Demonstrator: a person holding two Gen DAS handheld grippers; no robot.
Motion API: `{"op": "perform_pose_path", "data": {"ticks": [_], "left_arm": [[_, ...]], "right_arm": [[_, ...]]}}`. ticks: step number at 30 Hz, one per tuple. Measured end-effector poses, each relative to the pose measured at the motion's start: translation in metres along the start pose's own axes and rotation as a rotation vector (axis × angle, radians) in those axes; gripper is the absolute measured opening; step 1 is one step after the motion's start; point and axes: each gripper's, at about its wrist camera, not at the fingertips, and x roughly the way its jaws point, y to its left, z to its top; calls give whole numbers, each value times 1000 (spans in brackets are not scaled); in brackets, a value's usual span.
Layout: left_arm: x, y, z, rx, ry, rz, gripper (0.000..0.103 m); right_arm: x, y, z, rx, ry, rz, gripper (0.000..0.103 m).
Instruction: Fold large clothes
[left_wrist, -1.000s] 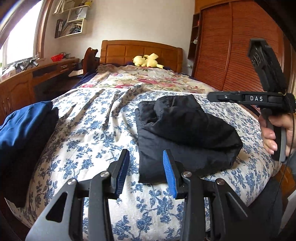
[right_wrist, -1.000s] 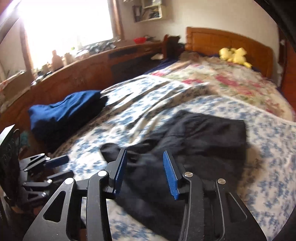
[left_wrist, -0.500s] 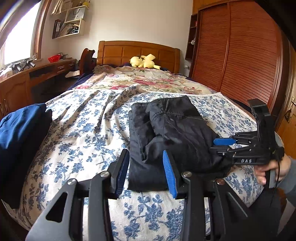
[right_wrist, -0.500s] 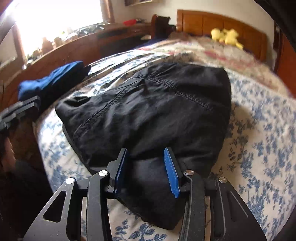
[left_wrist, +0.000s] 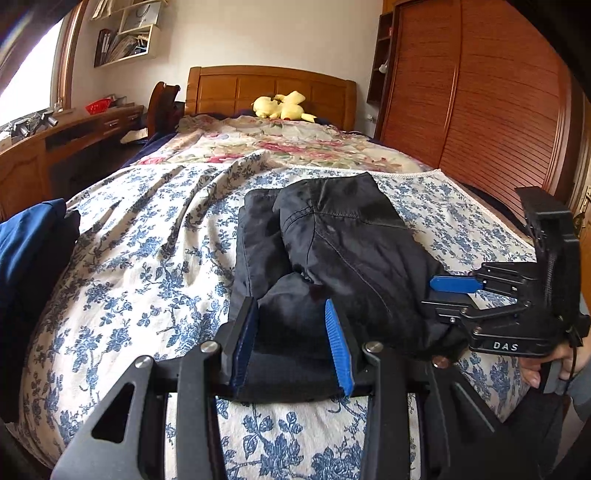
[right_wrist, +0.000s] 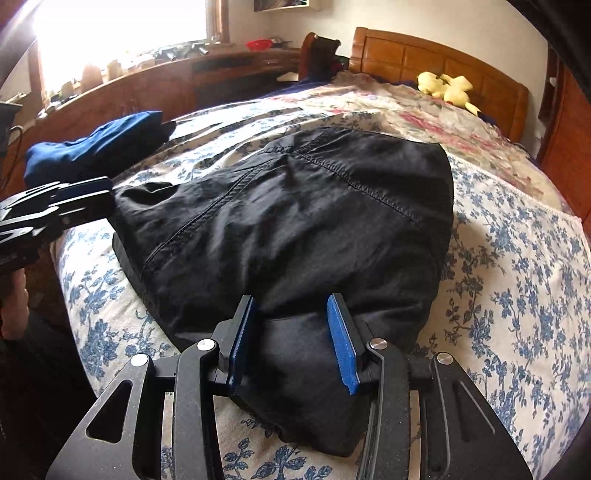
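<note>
Two-handed close-in since a second ago; blue clothes (left_wrist: 26, 236) piled far left on bed (left_wrist: 147, 240); left hand-held gripper (left_wrist: 291, 302) down at near edge of folded black garment (left_wrist: 351, 240), released, straddling cloth unpinched; right hand-held gripper (right_wrist: 291, 299) likewise released; probably readying next fold; no obstruction seen, plush toy (left_wrist: 282, 107) well apart

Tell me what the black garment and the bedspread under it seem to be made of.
Black garment: looks like a thin woven fabric, cotton or a synthetic blend, matte with a faint sheen; stitched seams and soft creases show. Bedspread: seemingly light printed cotton, matte cream with blue flowers, finely wrinkled.
</note>
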Motion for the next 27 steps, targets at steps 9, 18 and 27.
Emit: {"op": "perform_pose_path", "data": {"ticks": [9,18,27], "left_arm": [[9,1,-5,8,33,12,36],[22,2,-14,11,103,32,36],[28,9,-22,-40,128,2,36]], "right_arm": [[0,1,-1,-5,-10,-3,41],[-3,0,0,5,-25,2,41],[-10,-11,9,-1,-19,29,57]]}}
